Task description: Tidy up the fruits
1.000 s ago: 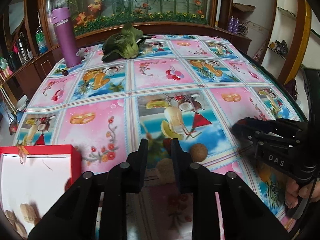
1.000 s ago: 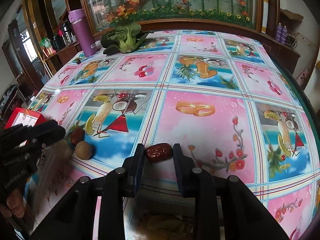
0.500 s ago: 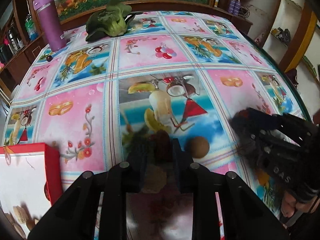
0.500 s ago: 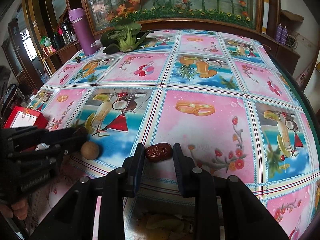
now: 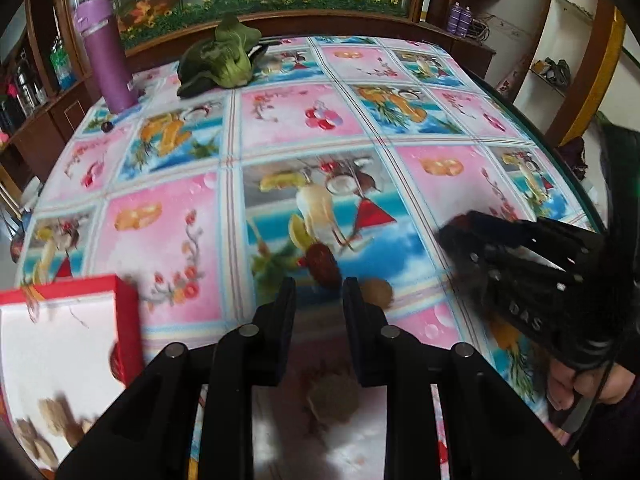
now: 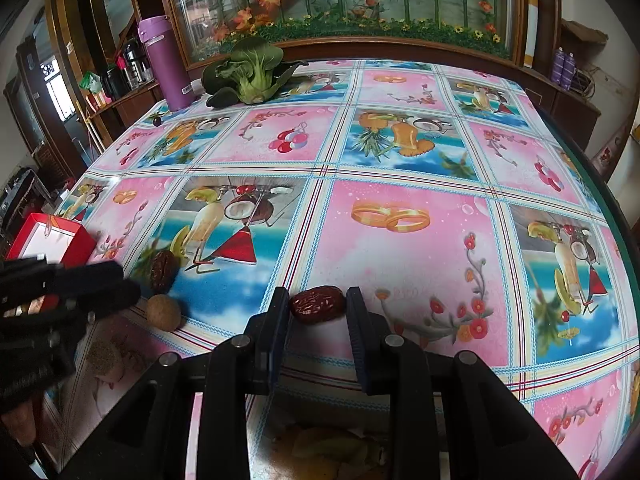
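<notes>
Right claw [image 6: 318, 306] low over table, spread around a red date [image 6: 318, 304], left claw [image 5: 319, 298] spread, empty, tilted down

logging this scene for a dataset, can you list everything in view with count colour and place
red date: 2, dark red, one between the right gripper's fingers, one near the left gripper
round nut: 1, tan, beside the left date
gift box: 1, red with white inside, near left table edge, holding brown nuts
flask: 1, purple, far left
leafy vegetable: 1, green, far side
small dark fruit: 1, purple-black, near the flask
tablecloth: 1, pink and blue print
left gripper: black, open
right gripper: black, open around a date
</notes>
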The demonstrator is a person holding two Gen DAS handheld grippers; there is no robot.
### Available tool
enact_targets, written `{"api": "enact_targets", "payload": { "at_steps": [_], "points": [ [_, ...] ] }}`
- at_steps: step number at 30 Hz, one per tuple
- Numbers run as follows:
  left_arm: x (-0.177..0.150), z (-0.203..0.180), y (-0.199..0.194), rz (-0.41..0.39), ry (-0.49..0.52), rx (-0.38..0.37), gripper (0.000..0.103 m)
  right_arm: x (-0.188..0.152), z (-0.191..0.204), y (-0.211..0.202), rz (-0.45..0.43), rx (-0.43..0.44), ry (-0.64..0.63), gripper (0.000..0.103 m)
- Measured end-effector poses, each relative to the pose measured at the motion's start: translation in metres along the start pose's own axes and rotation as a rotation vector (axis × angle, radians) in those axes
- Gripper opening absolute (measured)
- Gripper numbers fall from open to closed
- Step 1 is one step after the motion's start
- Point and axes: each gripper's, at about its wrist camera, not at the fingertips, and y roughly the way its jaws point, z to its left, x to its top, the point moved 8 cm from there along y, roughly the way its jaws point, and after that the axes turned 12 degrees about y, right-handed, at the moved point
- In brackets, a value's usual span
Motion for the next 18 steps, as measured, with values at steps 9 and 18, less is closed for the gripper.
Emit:
{"api": "enact_targets", "payload": {
  "at_steps": [9, 18],
  "points": [
    [0.006, 0.0, 0.027, 0.046, -0.001, -0.016, 0.026, 0.0, 0.0, 0.0, 0.001, -0.003, -0.005, 0.028],
    [0.009, -0.007, 0.032, 0.026, -0.006, -0.022, 0.026, 0.0, 0.001, 0.001, 0.005, -0.001, -0.014, 0.028]
  ]
}}
